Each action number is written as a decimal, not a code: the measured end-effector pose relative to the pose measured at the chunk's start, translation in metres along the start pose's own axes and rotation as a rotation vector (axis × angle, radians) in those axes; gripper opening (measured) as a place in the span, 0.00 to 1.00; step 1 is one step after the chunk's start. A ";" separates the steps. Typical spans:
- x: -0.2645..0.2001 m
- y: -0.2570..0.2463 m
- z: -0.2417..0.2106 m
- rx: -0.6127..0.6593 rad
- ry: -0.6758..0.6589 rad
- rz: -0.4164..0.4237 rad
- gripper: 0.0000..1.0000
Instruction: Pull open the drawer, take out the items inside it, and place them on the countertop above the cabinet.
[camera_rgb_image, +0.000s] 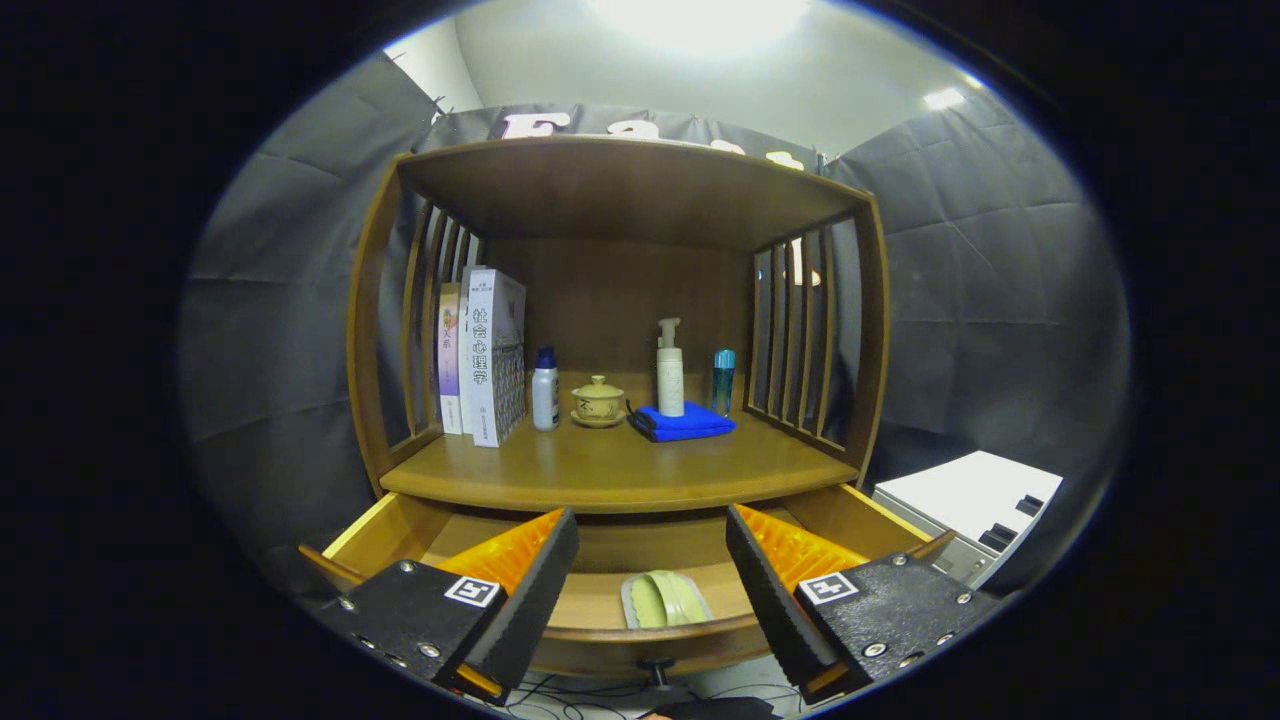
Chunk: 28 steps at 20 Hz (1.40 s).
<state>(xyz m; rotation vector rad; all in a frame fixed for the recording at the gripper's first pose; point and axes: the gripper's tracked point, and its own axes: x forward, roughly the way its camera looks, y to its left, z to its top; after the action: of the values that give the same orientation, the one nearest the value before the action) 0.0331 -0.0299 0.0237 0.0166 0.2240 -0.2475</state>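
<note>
Tongs spread wide above the open drawer, gripping nothing; a pale green dish lies between them (near the front edge), worktop front bare.

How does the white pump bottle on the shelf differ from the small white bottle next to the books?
The white pump bottle is taller, topped by a white pump, and stands on the blue cloth. The small white bottle is shorter, has a blue cap, and stands on the bare countertop beside the books. Both stand upright, well beyond the open gripper.
</note>
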 end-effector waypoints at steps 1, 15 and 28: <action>0.007 0.000 0.001 -0.015 0.025 -0.010 0.93; 0.080 0.021 -0.074 -0.063 0.502 -0.051 0.95; 0.072 -0.017 -0.139 -0.007 0.738 -0.112 0.59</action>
<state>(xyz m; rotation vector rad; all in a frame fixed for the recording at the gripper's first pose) 0.0670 -0.0577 -0.1272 0.0890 0.9618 -0.3459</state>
